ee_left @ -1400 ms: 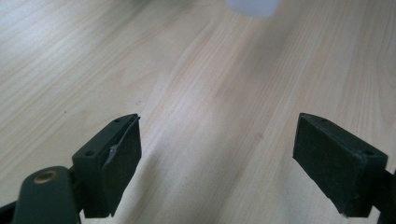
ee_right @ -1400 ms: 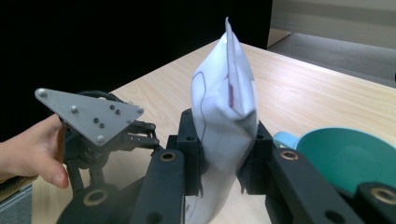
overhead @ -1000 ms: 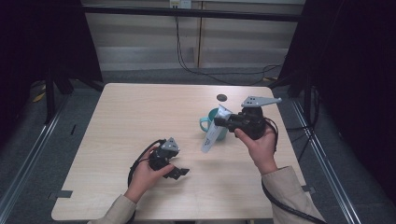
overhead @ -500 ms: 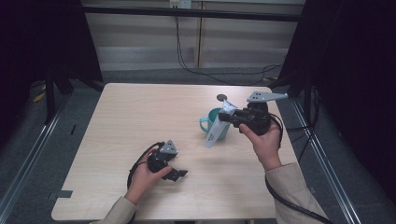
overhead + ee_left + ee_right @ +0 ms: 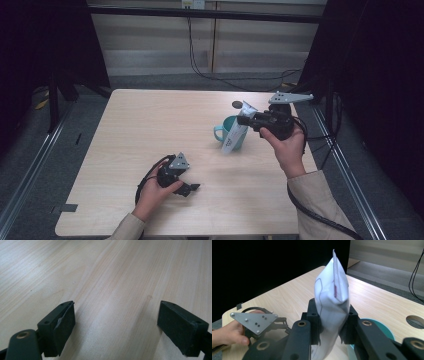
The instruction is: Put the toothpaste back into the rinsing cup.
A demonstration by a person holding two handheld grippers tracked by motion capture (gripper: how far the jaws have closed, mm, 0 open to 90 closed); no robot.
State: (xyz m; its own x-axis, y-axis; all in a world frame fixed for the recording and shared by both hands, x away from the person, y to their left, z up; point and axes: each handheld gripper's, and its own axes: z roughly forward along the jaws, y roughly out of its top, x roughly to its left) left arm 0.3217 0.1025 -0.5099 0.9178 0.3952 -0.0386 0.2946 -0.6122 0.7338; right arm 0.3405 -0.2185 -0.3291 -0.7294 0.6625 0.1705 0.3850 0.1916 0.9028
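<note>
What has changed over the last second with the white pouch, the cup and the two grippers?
The right gripper, shut on the white pouch, has carried it a little toward the far right of the table, so the pouch now leans over the teal cup rather than in front of it. Nothing was let go or newly grasped. The cup stayed put, and the left gripper stayed open and low over the table.

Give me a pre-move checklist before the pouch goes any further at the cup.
1. Right gripper clamped on white pouch: ok.
2. Pouch held near its middle, ends free: ok.
3. Pouch's lower end at the teal cup, inside or in front of it: cannot tell.
4. Cup upright on the table: ok.
5. Left gripper open, holding nothing, resting low on the table away from the cup: ok.
6. Pouch sealed or open: cannot tell.
</note>
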